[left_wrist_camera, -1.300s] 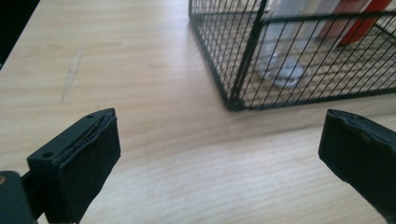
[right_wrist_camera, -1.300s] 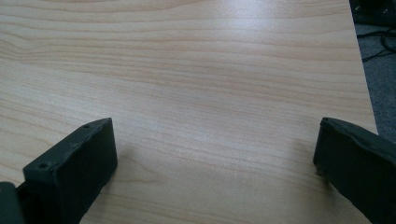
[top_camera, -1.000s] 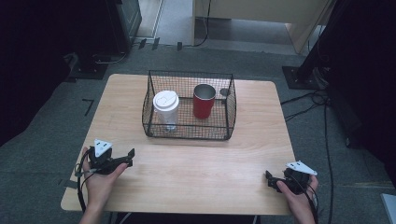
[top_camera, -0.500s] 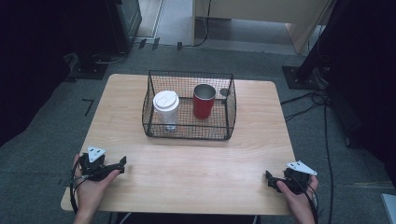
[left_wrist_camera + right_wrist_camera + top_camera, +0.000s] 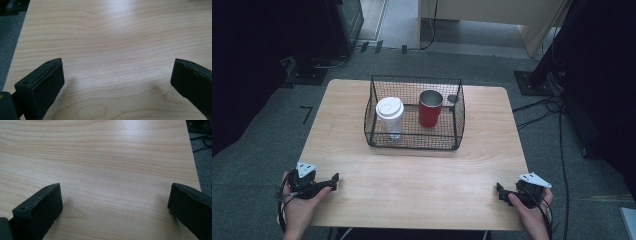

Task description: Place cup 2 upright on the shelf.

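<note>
Wooden worktop (image 5: 412, 180), left hand-held gripper (image 5: 331, 181) drawn back to near-left corner.
Both released, jaws wide; right hand-held gripper (image 5: 501, 192) unmoved; black wire basket (image 5: 414, 142) untouched.

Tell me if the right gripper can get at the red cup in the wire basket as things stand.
Probably yes. The right gripper is open near the table's front edge with bare wood ahead. The red cup stands upright in the open-topped wire basket, apart from the lidded white cup, so reach from above.
</note>
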`<action>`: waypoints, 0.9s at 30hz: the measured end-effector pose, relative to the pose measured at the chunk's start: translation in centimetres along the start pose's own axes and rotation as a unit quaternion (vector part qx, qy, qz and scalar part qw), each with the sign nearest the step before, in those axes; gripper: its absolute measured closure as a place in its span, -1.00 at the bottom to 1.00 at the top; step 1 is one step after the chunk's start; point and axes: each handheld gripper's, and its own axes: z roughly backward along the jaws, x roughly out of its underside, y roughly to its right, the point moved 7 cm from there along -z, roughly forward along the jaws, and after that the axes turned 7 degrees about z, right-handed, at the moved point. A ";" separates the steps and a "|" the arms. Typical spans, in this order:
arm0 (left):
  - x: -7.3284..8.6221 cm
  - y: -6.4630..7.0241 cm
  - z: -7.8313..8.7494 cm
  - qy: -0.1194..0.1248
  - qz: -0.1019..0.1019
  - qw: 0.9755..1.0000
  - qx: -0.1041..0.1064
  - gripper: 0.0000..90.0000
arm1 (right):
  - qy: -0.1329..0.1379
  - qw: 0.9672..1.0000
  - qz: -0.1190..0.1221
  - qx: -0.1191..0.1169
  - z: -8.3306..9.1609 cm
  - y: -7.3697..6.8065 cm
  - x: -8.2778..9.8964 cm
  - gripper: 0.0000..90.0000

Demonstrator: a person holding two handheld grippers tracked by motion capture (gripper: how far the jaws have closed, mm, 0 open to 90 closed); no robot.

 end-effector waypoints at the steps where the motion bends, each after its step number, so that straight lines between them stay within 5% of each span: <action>1: 0.0 -0.2 0.0 -0.002 0.000 1.000 0.000 -1.00 | 0.000 1.000 0.000 0.000 0.0 0.0 0.0 -1.00; 10: 0.2 0.0 -0.4 -0.019 0.006 1.000 0.011 -1.00 | 0.000 1.000 0.000 0.000 0.0 0.0 0.0 -1.00; 18: 0.1 0.5 -0.8 -0.023 -0.017 1.000 0.001 -1.00 | 0.000 1.000 0.000 0.000 0.0 0.0 0.0 -1.00; 27: -0.1 0.8 -1.2 -0.020 0.004 1.000 -0.018 -1.00 | 0.000 1.000 -0.001 0.000 0.0 0.0 0.0 -1.00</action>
